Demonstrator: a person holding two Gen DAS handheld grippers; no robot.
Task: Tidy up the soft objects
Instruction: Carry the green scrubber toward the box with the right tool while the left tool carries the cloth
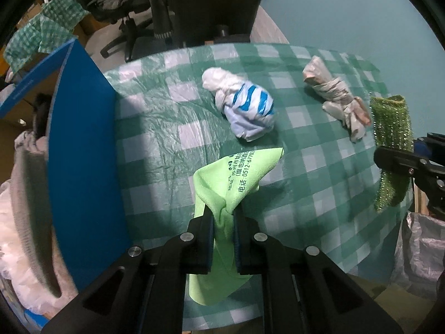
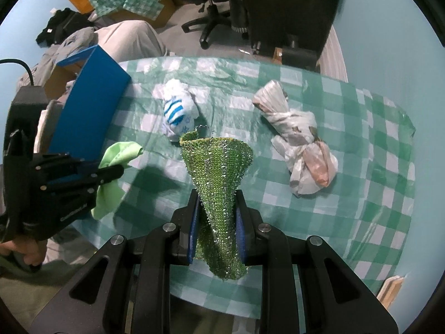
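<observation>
gripping a lime cloth (image 1: 222, 194) over the checked table (image 1: 155, 150), the left tongs (image 1: 224, 217) are clamped; right tongs (image 2: 217, 208) pinch a sparkly scrubber (image 2: 219, 172). only the left view looks into the blue box (image 1: 83, 150); two knotted bags (image 2: 178, 111) lie beyond.

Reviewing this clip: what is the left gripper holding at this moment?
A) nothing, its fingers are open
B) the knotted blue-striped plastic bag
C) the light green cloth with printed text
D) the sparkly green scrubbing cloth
C: the left gripper is shut on the light green cloth, while the sparkly green scrubbing cloth is in the right gripper and the blue-striped plastic bag lies on the table.
</observation>
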